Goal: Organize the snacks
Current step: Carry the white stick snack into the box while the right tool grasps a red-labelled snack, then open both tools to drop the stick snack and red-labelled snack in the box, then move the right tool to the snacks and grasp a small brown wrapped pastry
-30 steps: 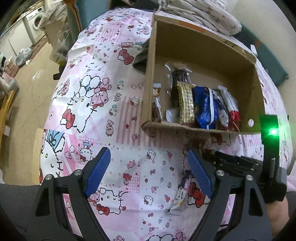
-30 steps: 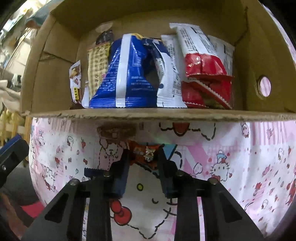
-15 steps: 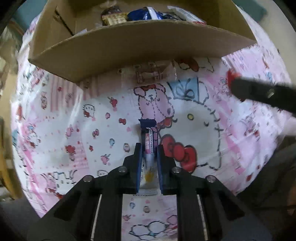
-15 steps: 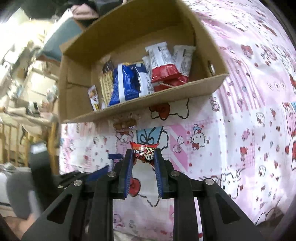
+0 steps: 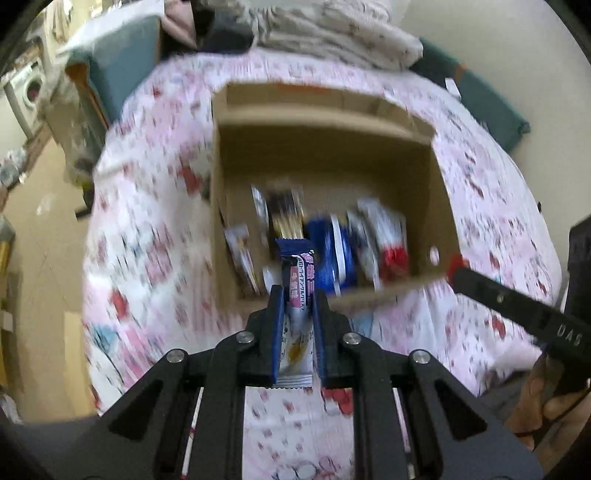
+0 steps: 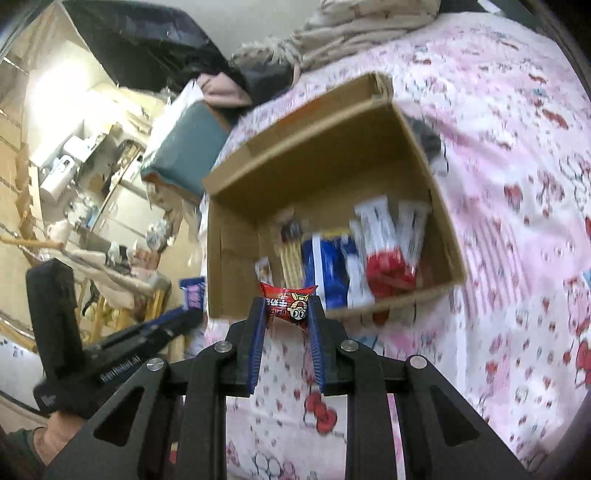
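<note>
While script blurs, right tool [image 5: 517, 306] reads "DAS".

A lived-in home. A cartoon-print bedsheet [image 5: 147, 229] lies beneath the gripper, folded bedding [image 5: 332, 33] ahead, a washing machine [image 5: 27, 88] far left

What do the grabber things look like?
Each gripper, left and right, is a black frame with triangle-shaped holes, silver bolts and two fingers lined with blue ribbed pads. White lettering runs along the side of each black body.
</note>
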Available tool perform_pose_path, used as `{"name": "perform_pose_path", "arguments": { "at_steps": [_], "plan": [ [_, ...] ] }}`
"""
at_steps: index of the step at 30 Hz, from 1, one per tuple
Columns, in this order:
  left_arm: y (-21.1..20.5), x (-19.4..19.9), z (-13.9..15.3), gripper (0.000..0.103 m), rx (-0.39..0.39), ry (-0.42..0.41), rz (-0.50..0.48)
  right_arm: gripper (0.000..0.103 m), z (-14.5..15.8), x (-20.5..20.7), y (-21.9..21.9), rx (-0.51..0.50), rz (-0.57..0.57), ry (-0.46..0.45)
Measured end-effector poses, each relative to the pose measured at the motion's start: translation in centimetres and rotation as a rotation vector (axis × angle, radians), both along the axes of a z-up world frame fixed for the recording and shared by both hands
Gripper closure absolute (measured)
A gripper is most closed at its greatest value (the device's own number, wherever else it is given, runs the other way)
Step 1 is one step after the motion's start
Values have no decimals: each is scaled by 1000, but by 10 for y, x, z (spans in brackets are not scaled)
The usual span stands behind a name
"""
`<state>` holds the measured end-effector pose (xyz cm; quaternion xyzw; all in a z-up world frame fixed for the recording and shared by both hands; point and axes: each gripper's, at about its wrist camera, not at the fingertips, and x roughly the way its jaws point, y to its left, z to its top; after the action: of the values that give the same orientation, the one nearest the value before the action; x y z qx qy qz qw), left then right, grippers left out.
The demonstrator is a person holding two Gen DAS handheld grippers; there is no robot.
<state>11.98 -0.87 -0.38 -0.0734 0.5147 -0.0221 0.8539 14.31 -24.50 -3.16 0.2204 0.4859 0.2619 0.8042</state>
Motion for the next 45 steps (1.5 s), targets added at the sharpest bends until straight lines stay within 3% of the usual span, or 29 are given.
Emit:
{"name": "perform_pose_path", "arguments": {
  "at_steps": [5,11,24,26,27,28,30,32,35,39,45],
  "plan": [
    [4,41,6,91,43,-49,23,79,-3,33,2,-22,-35,-23],
    [2,68,-12,91,79,-45,28,79,-22,60,-6,-57,-78,32],
    [-9,98,-46,90,55,25,39,75,-46,63,-12,-5,-115,136],
    [-8,98,-47,89,45,28,38,73,-45,63,-12,0,-116,136],
    [-8,98,-47,89,44,29,36,67,-45,63,-12,-3,-118,135],
    [-8,97,-47,84,44,30,33,57,-44,63,-12,0,-119,133],
    [-8,94,-46,64,45,27,29,45,-44,62,-13,15,-125,128],
    [-7,89,-41,40,48,10,33,45,-41,61,-13,24,-125,115],
    [-5,81,-35,22,43,-2,25,35,-38,58,-16,35,-135,110],
    [0,64,-26,22,48,-4,9,25,-39,47,-18,53,-141,132],
    [22,27,-17,21,33,4,35,24,-38,22,-12,50,-106,159]
  ]
}}
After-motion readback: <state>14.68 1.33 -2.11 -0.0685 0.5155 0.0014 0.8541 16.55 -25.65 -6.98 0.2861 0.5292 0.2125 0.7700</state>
